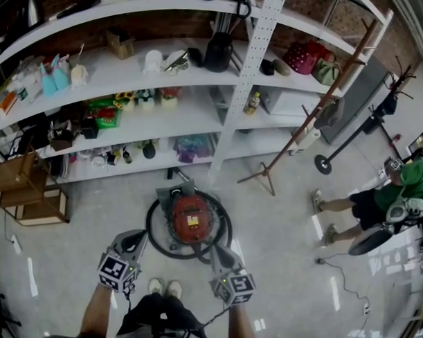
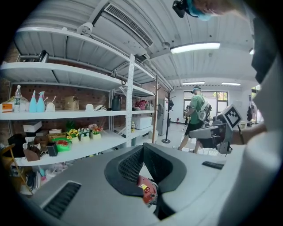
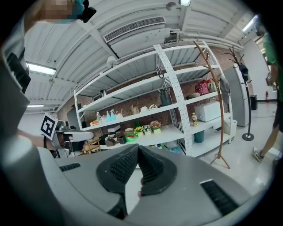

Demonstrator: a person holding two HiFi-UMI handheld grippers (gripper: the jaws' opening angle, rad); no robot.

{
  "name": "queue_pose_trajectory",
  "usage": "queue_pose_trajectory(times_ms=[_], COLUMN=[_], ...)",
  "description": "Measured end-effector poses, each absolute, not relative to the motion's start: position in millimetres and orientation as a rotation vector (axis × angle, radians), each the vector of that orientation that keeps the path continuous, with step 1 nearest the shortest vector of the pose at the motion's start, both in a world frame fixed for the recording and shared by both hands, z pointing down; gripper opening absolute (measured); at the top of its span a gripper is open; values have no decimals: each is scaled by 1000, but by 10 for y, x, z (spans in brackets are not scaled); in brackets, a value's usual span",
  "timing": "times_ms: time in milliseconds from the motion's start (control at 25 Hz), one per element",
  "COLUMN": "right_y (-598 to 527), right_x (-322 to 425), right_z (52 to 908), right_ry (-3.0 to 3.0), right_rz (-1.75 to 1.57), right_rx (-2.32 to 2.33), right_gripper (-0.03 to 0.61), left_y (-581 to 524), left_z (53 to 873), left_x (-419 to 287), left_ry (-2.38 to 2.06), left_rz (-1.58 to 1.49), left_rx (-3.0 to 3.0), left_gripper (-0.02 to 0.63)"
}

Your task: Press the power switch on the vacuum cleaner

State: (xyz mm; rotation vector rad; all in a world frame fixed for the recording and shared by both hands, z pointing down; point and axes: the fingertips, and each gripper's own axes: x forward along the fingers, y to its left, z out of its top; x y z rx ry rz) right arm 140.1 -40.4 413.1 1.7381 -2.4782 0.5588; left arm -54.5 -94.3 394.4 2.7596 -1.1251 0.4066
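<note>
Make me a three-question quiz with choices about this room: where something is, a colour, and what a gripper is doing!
1. Where does the vacuum cleaner stand? A) on the floor before the shelves B) on the top shelf C) on a chair
2. What colour is its body? A) blue B) red C) yellow
3. How are the jaws of the left gripper? A) wide apart B) on a bottle C) shut, empty
Answers: 1 A: it sits on the floor; 2 B: its top is red; 3 C: their tips meet.

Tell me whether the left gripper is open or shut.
Shut. In its own view the left gripper has its jaw tips meeting, nothing clamped; the red vacuum cleaner shows beyond, below them.
</note>
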Motion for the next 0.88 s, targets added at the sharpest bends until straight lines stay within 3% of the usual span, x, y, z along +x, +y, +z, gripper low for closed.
queue_pose_trajectory(times_ms=[880], right_y=[-1084], right_x=[1365], right_z=[5187], right_ry=[-2400], right_rz=[716], right_rx=[1754], right_gripper=[12], left_y=[-1689], left_z=[5026], left_x=[-410], left_ry=[-989], left_rz=[551], left_rx=[2749], left_gripper=[5])
